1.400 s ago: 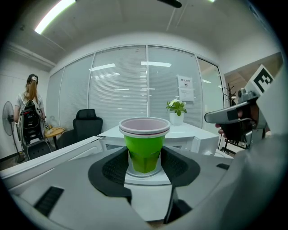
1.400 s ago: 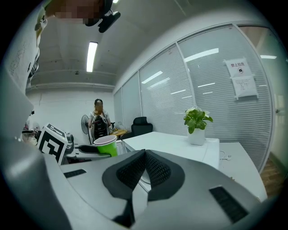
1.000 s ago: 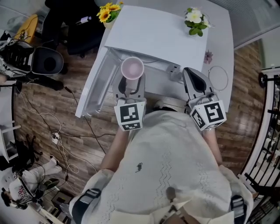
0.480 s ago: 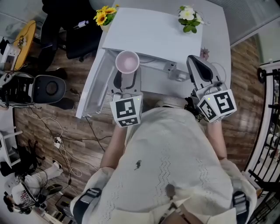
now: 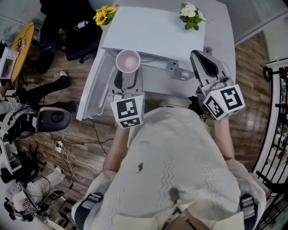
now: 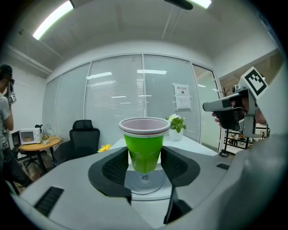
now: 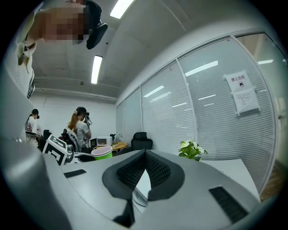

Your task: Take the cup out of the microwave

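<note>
office w/ blinds (image 6: 117,96), l fingers (image 6: 118,167) grip green cup (image 6: 144,149) upright, rim up, r fingers (image 7: 135,173) closed

Microwave door (image 5: 92,90) hangs open at left — white flowers (image 5: 189,10) stand beyond.

The cup (image 5: 128,60) sits between the jaws of the left gripper (image 5: 128,75), apparently just before the microwave (image 5: 153,33).

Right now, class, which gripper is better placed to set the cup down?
Left: the left gripper holds the green cup upright between its pads; the right gripper is shut and empty.
</note>
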`<state>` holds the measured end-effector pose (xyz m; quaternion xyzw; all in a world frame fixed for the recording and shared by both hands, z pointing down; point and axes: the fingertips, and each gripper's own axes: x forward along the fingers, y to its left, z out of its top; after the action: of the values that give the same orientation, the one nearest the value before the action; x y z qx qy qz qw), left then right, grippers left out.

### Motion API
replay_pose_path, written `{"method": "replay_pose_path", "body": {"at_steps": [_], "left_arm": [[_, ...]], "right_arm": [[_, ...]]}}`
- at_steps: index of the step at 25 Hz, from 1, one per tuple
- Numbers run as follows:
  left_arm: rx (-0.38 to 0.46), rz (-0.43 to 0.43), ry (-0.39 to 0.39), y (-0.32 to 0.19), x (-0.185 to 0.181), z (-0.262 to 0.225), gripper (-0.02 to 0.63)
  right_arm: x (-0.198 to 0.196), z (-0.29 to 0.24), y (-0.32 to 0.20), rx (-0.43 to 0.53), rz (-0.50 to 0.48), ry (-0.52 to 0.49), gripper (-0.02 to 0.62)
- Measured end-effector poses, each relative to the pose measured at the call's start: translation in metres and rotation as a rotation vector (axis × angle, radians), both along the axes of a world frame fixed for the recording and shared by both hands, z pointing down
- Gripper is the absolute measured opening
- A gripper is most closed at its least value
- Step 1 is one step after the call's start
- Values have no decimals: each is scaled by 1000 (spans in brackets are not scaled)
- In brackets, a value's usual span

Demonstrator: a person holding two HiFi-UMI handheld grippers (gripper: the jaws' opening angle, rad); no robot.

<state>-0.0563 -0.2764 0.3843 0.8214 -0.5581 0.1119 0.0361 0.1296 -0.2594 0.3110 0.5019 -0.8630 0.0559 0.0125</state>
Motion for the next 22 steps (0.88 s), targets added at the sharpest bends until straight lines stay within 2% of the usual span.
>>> {"method": "replay_pose_path", "body": {"at_steps": [22], "left_arm": [[-31,15,-8,4,10,23,247]], "right_arm": [[3,10,3,-6,-26,26,8]]}}
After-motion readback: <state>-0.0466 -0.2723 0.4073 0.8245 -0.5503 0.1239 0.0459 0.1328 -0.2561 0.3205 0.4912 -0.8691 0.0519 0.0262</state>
